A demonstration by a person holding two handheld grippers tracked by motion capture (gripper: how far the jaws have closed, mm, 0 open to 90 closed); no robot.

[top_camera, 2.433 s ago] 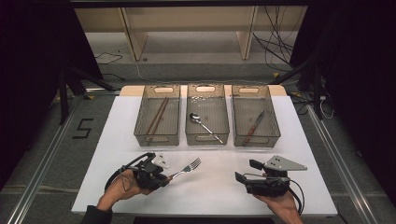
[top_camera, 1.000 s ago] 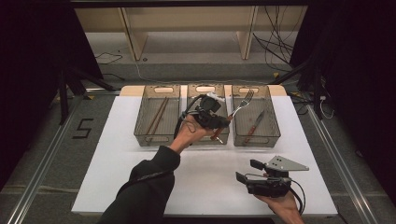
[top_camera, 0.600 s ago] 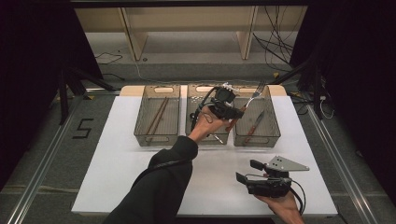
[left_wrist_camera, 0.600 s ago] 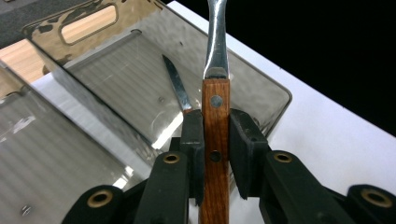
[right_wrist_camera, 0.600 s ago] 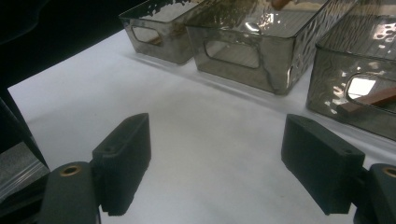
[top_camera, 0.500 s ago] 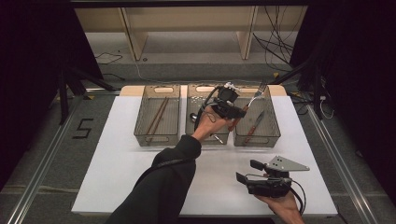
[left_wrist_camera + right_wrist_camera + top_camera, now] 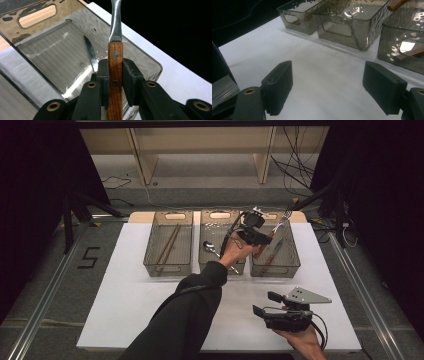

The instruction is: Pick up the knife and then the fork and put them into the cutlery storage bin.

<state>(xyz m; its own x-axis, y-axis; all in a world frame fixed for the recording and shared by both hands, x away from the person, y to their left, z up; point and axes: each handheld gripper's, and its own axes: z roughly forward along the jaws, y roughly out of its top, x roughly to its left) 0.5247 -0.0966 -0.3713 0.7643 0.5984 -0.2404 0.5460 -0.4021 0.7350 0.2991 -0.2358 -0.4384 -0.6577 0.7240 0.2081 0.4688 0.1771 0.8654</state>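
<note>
High view: the left hand-held gripper (image 7: pixel 256 236) is hanging over the right bin (image 7: pixel 292 262) at upper centre-right of the frame, carrying a fork (image 7: pixel 274 231) by its wooden handle, tines pointing toward the far right corner of that bin. A knife (image 7: pixel 272 257) is already lying in the same bin; a spoon (image 7: pixel 212 248) is sitting in the middle bin (image 7: pixel 206 265) and chopsticks (image 7: pixel 167 244) in the left bin (image 7: pixel 151 265). The right hand-held gripper (image 7: pixel 267 305) is idling low on the white worktop (image 7: pixel 120 290) at lower right. Left gripper view: both pads are clamping the fork's handle (image 7: pixel 115 75) at centre frame, the steel neck running up out of the top edge, with the knife blade (image 7: pixel 90 52) lying on the bin floor (image 7: pixel 50 50) beneath. Right gripper view: jaws are standing wide apart with nothing between them, just bare worktop (image 7: pixel 324 75), bins along the top edge. Reading this as the sorting step, fork going in with the knife. Next move is likely calling for lowering inside the walls, levelling the fork, then releasing clear of the knife.
</note>
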